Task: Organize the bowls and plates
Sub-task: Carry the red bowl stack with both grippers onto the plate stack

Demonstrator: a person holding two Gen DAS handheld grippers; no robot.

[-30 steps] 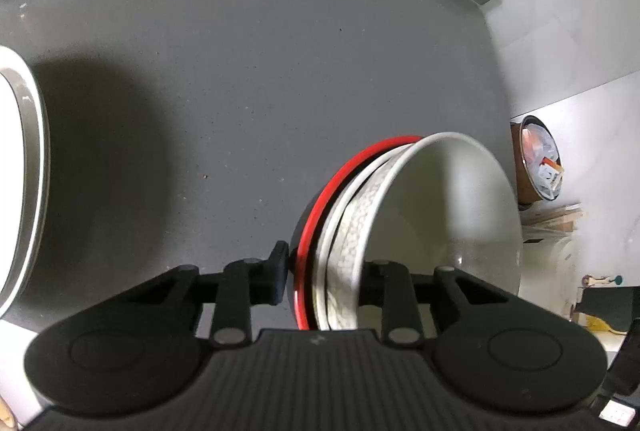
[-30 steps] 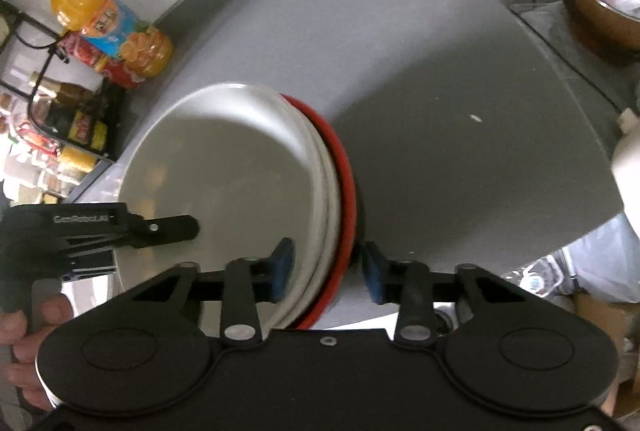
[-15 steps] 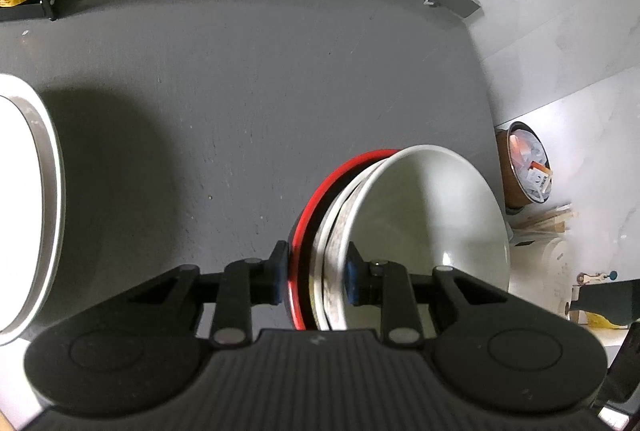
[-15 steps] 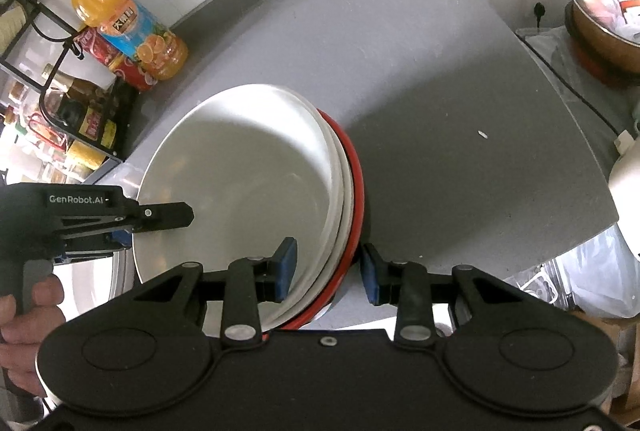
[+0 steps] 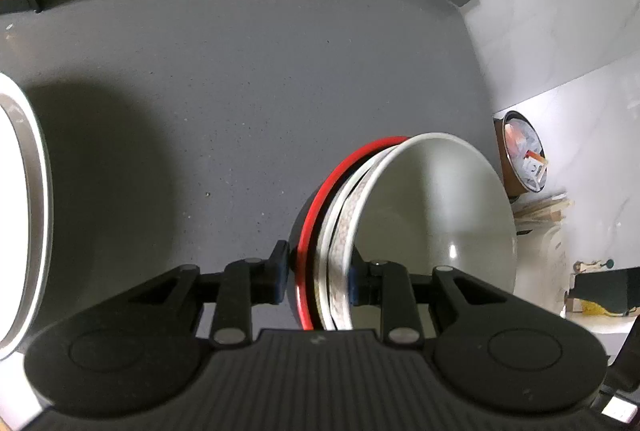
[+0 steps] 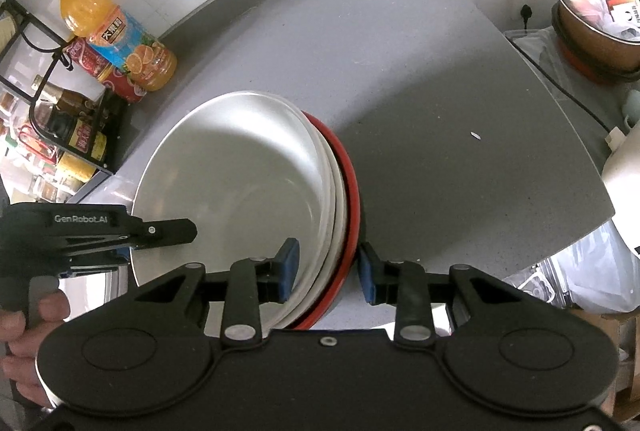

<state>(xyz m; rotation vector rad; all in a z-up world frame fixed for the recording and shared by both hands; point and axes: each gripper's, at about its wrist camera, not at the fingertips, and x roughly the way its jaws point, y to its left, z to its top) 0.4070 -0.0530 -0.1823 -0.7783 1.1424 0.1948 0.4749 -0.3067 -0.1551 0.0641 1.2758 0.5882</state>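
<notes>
A stack of nested bowls (image 5: 432, 215) has a plain white one on top, a patterned one under it and a red-rimmed black one (image 5: 320, 199) at the bottom. My left gripper (image 5: 316, 277) is shut on the stack's rim, one finger inside and one outside. From the opposite side my right gripper (image 6: 328, 271) is shut on the same stack (image 6: 240, 191), its left pad inside the white bowl. The left gripper (image 6: 120, 231) also shows in the right wrist view at the bowl's left edge. A large white plate (image 5: 24, 211) with a grey rim lies at far left.
The grey counter (image 6: 460, 111) runs back to a white wall. An orange juice bottle (image 6: 116, 31), a red can (image 6: 104, 71) and a black wire rack of sauce bottles (image 6: 68, 127) stand at back left. A brown pot (image 6: 600, 27) sits beyond the counter's right edge. A hand (image 6: 24, 331) holds the left gripper.
The left gripper's fingers closed in on the stack's rim. In both views the counter has dropped farther away, with the stack staying between the fingers.
</notes>
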